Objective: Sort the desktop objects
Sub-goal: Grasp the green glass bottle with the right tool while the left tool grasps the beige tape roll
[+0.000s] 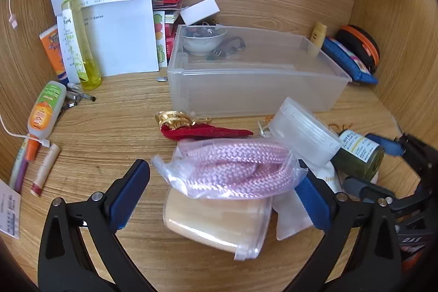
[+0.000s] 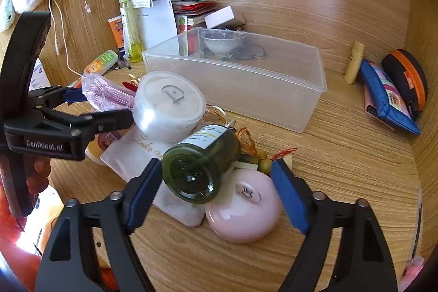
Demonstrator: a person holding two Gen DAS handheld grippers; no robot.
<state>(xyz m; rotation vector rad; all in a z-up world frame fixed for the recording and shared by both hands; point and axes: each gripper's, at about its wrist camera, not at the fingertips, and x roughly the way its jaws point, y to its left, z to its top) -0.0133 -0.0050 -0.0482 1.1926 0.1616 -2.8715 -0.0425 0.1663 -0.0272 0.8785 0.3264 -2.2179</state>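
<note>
A clear plastic bin (image 1: 254,89) stands on the wooden desk, also in the right wrist view (image 2: 246,89); a white bowl (image 1: 204,41) sits in its far corner. My left gripper (image 1: 224,188) is open around a bagged pink rope (image 1: 232,171) that lies on a beige pouch (image 1: 216,220). It shows in the right wrist view (image 2: 101,103) beside the pink rope (image 2: 106,95). My right gripper (image 2: 216,190) is open around a dark green jar (image 2: 199,166) lying on its side, also in the left wrist view (image 1: 358,155). A white round container (image 2: 169,106) and a pink round case (image 2: 246,210) flank the jar.
A red and gold ornament (image 1: 191,127) lies before the bin. A yellow spray bottle (image 1: 79,37), orange tube (image 1: 52,51), papers (image 1: 120,26) and sanitizer bottle (image 1: 45,111) crowd the left. A blue pouch (image 2: 388,100) and black-orange case (image 2: 408,78) lean at the right wall.
</note>
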